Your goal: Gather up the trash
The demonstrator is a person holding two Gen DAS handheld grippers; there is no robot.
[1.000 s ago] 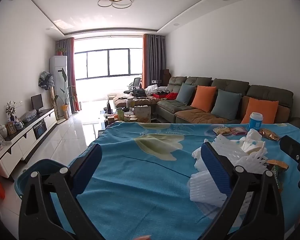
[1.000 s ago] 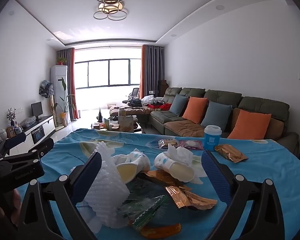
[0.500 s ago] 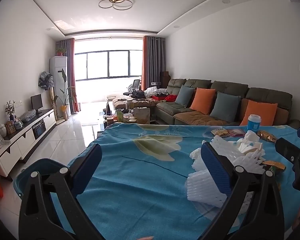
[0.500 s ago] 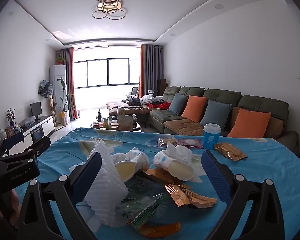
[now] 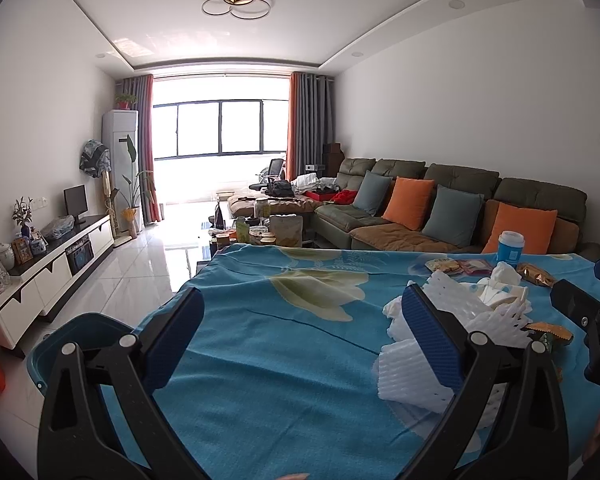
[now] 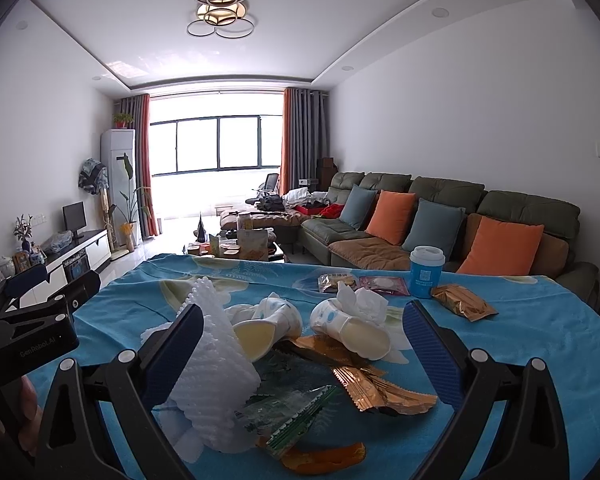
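Both claws stand wide apart with nothing gripped between their blue pads; the left claw (image 5: 300,332) hovers over a bare stretch of the worktop's blue floral cloth (image 5: 280,344), and its right pad sits just in front of a piece of white foam netting (image 5: 412,372); the right claw (image 6: 300,336) hangs low over the heap of trash, its left pad beside the same white foam netting (image 6: 216,364), which rises in a tilted peak; between its pads lie two white paper cups on their sides, the left paper cup (image 6: 264,328) with its mouth toward the camera, the right paper cup (image 6: 352,328) with a crumpled tissue (image 6: 360,296) stuffed against it; gold foil wrappers (image 6: 380,384) sprawl beneath and in front of the cups, a green clear wrapper (image 6: 292,412) lies nearer, and an orange scrap (image 6: 320,456) sits at the cloth's near edge.

Farther back on the cloth stands an upright blue cup with a white lid (image 6: 426,272); beside it lie two flat snack packets (image 6: 360,284) and another gold packet (image 6: 462,300); the left claw's black body shows at the left edge of the right wrist view.

Off the worktop's left corner, a dark blue bin (image 5: 60,340) stands on the tiled floor; beyond are a sofa (image 5: 440,208) with orange and grey cushions and a low white TV cabinet (image 5: 48,264).
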